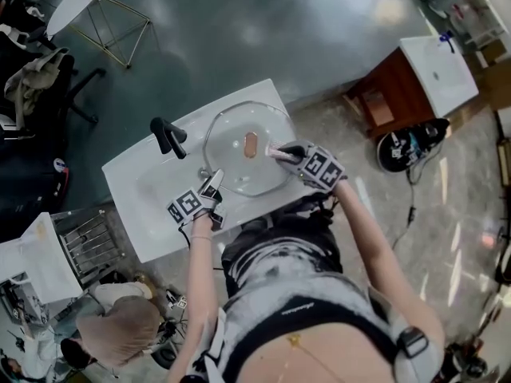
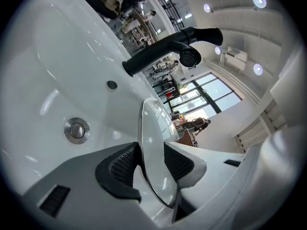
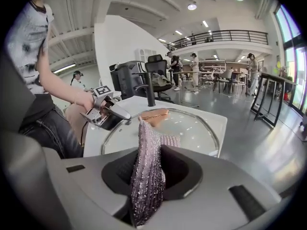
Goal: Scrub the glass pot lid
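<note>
Over the white sink [image 1: 128, 174], the glass lid [image 1: 239, 174] sits across the basin with its copper-coloured knob [image 1: 251, 144] facing up. Its far rim lies near the black faucet [image 1: 168, 136]. The lid covers most of the bowl. In the left gripper view, the bowl under and beside it shows only bare white walls, a round metal drain [image 2: 76, 130] and a small overflow hole [image 2: 112, 85]. Whether there is water in it cannot be told.

The left gripper [image 1: 212, 184] has the near edge of the lid between its jaws, which stand partly apart with the ribbed pads closed against the rim on both sides.

The right gripper [image 1: 289, 155] comes in from the other side of the lid. Its jaws are clamped on a folded purple scrubbing cloth [image 3: 146, 176], which sticks out past the pads. The free end of the cloth rests on the glass just beside the knob.
</note>
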Available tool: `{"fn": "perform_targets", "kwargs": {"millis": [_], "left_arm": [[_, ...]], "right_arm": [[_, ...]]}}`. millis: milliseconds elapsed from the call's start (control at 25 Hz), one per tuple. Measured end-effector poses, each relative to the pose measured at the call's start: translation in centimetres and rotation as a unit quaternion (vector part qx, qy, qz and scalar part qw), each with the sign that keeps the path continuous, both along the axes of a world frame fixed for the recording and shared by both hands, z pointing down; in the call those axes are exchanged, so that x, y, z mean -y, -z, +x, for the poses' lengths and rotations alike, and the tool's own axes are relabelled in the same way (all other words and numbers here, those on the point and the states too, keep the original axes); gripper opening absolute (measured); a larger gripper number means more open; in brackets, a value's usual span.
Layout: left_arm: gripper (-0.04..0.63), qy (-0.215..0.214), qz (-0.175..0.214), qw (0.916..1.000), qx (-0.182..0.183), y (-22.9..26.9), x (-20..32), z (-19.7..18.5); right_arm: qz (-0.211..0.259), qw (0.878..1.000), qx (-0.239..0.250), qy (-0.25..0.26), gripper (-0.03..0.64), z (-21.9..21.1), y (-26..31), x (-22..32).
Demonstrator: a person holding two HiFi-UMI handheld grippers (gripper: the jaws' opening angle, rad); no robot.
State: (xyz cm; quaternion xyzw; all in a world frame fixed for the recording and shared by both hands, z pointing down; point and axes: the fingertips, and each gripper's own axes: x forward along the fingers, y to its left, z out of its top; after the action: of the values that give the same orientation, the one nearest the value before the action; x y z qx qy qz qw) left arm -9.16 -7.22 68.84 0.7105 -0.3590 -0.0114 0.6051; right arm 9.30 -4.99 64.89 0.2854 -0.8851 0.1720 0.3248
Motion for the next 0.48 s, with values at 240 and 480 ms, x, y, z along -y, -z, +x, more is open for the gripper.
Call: {"fn": "perform_targets", "kwargs": {"millis": [240, 480], "left_arm": [[0.166, 0.011, 0.0, 0.9999, 0.005, 0.0, -0.1, 0.0], [0.167, 0.006, 0.003, 0.9998, 0.017, 0.1, -0.1, 0.1]], "right_arm": [[0.014, 0.999, -0.011, -0.043, 0.103, 1.4, -0.2, 2.2], [0.02, 0.996, -0.033, -0.076, 0.103, 1.8, -0.4, 5.6]]}}
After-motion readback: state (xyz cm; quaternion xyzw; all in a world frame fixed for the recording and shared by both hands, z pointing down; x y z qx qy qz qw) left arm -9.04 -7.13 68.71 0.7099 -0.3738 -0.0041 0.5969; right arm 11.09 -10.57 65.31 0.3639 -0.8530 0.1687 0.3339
